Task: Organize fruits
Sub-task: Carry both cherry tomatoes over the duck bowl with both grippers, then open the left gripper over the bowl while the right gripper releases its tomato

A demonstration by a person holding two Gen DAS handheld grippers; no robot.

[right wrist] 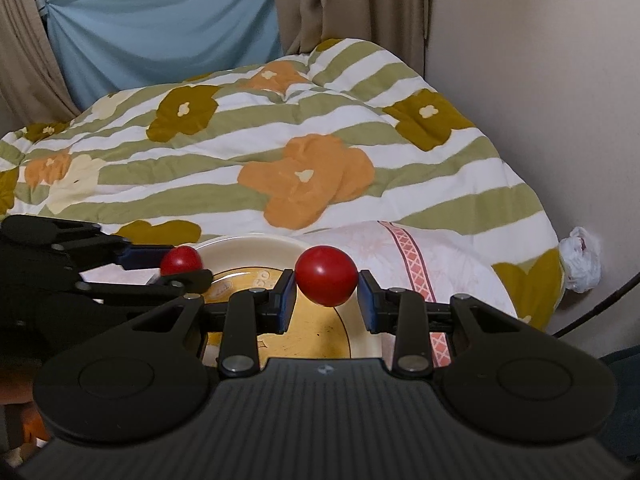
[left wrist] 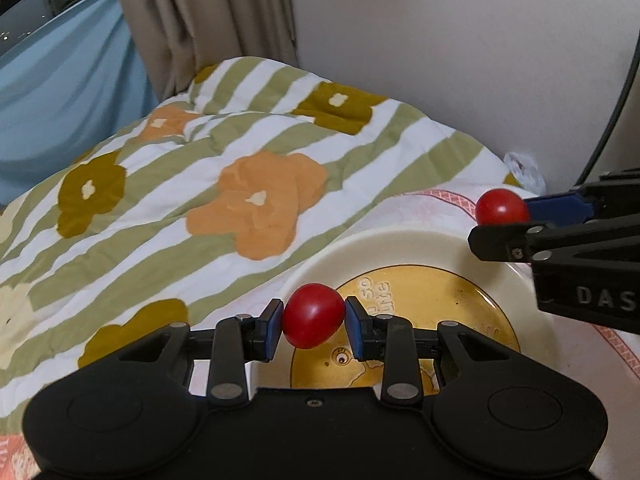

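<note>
My left gripper [left wrist: 313, 326] is shut on a red cherry tomato [left wrist: 314, 321] and holds it above the near left rim of a cream plate with a yellow centre [left wrist: 400, 248]. My right gripper [right wrist: 326, 292] is shut on a second red cherry tomato [right wrist: 326, 275] above the same plate [right wrist: 244, 246]. In the left wrist view the right gripper [left wrist: 502, 220] shows at the right with its tomato [left wrist: 500, 206]. In the right wrist view the left gripper [right wrist: 182, 268] shows at the left with its tomato [right wrist: 181, 261].
The plate rests on a bed by a flowered, green-striped quilt [left wrist: 256, 184] and a pink patterned cloth [right wrist: 412, 252]. A white wall [left wrist: 460, 40] stands to the right. Curtains [right wrist: 348, 0] and a blue sheet [right wrist: 160, 28] hang behind. A crumpled white bag [right wrist: 580, 264] lies by the wall.
</note>
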